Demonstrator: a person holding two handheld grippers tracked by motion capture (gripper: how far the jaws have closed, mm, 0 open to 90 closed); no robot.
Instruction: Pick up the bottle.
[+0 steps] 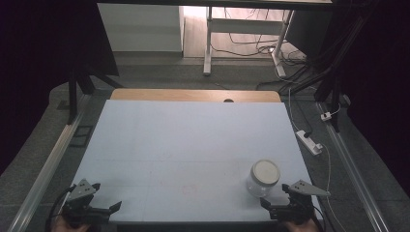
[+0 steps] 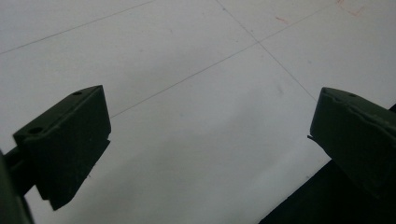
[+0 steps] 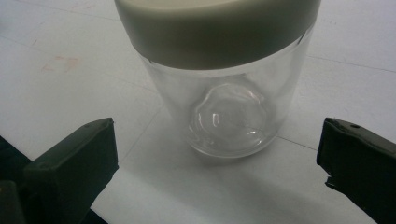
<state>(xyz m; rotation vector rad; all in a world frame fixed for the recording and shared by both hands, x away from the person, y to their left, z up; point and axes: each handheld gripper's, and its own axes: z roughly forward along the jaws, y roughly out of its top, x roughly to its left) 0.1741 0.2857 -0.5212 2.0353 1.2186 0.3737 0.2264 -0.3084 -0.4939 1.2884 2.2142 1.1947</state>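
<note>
One glass jar near worktop front right corner: slippery, breakable. Your right hand-held gripper gapes wide; pinch glass under lid.

I take this for a lab or test room, white-topped table on dark carpet, metal floor rails, power strip, loose cables, bare desk frame behind.
</note>
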